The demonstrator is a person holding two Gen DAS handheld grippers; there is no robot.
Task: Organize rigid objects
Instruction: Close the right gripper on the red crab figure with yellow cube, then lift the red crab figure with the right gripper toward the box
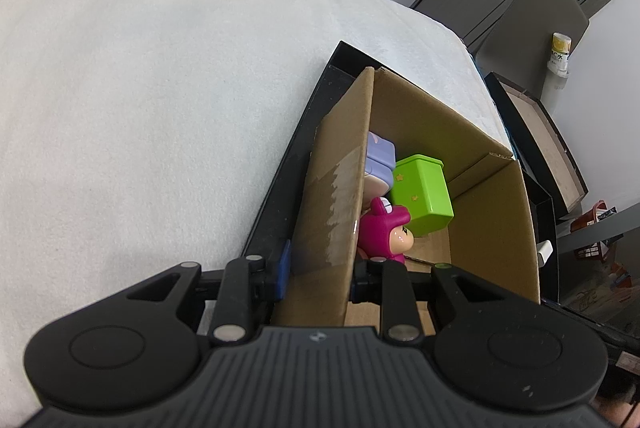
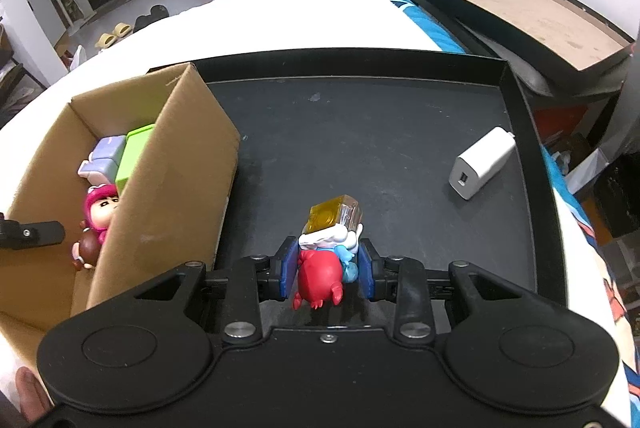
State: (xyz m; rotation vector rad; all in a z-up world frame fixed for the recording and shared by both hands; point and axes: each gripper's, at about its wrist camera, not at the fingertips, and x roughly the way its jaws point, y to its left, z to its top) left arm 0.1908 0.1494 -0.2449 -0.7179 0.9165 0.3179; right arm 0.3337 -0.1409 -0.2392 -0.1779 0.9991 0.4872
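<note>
The red and blue toy figure (image 2: pixel 326 260) with a clear block holding a yellow piece on its head sits between the blue pads of the right gripper (image 2: pixel 326 268), whose jaws are clenched on it from both sides, over the near part of the black tray (image 2: pixel 360 132). The tray's dark floor stretches away beyond it, bare apart from a white charger (image 2: pixel 480 164) lying on its side near the tray's right wall, well apart from the held toy. To the left of the toy, inside the same tray, stands an open cardboard box (image 2: pixel 176 180), its tall right wall just beside the gripper's left finger. In the box lie a pink-hooded doll (image 2: pixel 100 206) holding a small brown bear, a pale purple figure (image 2: pixel 106 154) behind it and a lime green box (image 2: pixel 134 152) with small star marks, the three packed close together against one side. The left gripper (image 1: pixel 320 270) straddles the near left wall of the cardboard box, one blue pad outside it and the other finger inside, and its jaws are clamped onto that wall; from its view the doll (image 1: pixel 384 232), the purple figure (image 1: pixel 380 156) and the green box (image 1: pixel 422 194) show just past the wall. The tray rests on a white, fluffy cloth (image 1: pixel 160 88) that covers the worktop. Past the tray's far right corner lies a black box lid (image 2: pixel 520 8) with a brown inside, and slippers lie on the floor beyond the worktop's far edge.
</note>
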